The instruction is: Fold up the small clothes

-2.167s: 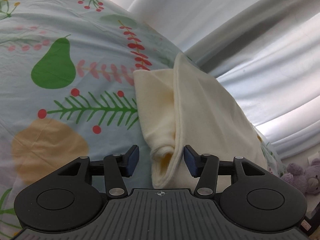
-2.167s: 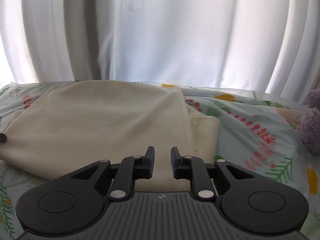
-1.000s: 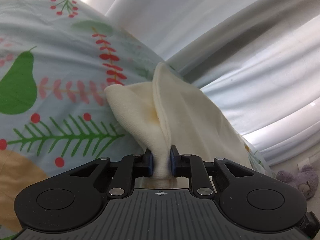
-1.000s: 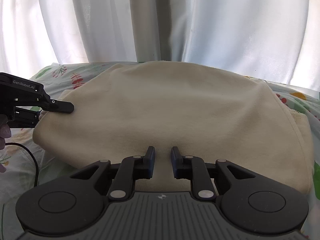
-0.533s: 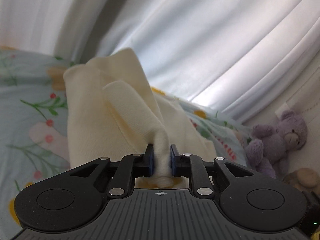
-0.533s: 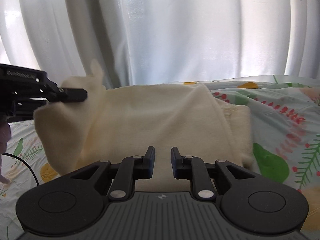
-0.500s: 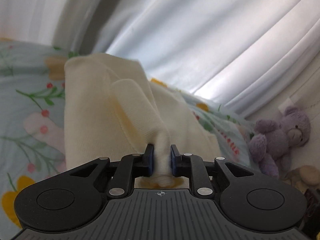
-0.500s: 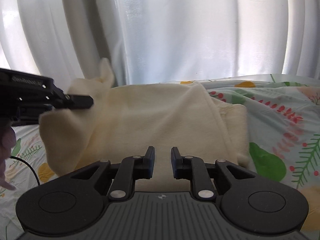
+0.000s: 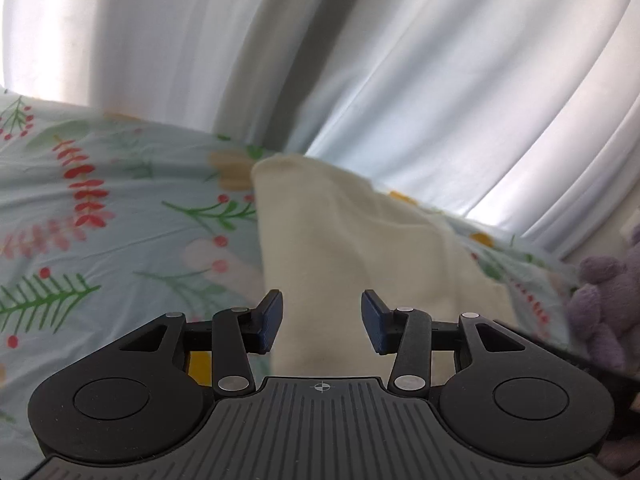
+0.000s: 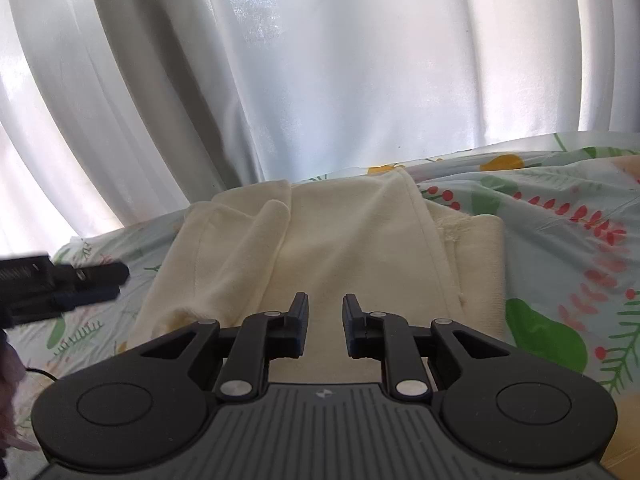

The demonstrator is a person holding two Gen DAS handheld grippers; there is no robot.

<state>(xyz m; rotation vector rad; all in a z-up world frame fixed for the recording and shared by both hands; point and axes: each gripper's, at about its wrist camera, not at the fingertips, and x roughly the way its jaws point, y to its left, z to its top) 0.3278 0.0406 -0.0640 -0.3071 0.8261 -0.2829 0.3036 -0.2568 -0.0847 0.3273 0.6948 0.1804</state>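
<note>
Let go of cream cloth (image 9: 360, 248) just now; left claw (image 9: 322, 322) wide, right claw (image 10: 324, 326) narrow & empty. One fold done.

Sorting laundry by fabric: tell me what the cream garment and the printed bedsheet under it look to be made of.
Cream garment: looks like a soft, matte knit, perhaps fleece or cotton jersey; it has a faintly fuzzy surface, thick rounded folds and stitched seams.
Printed bedsheet: looks like a thin, smooth woven fabric, probably cotton or a blend; it shows fine sharp creases and a flat leaf-and-berry print.
</note>
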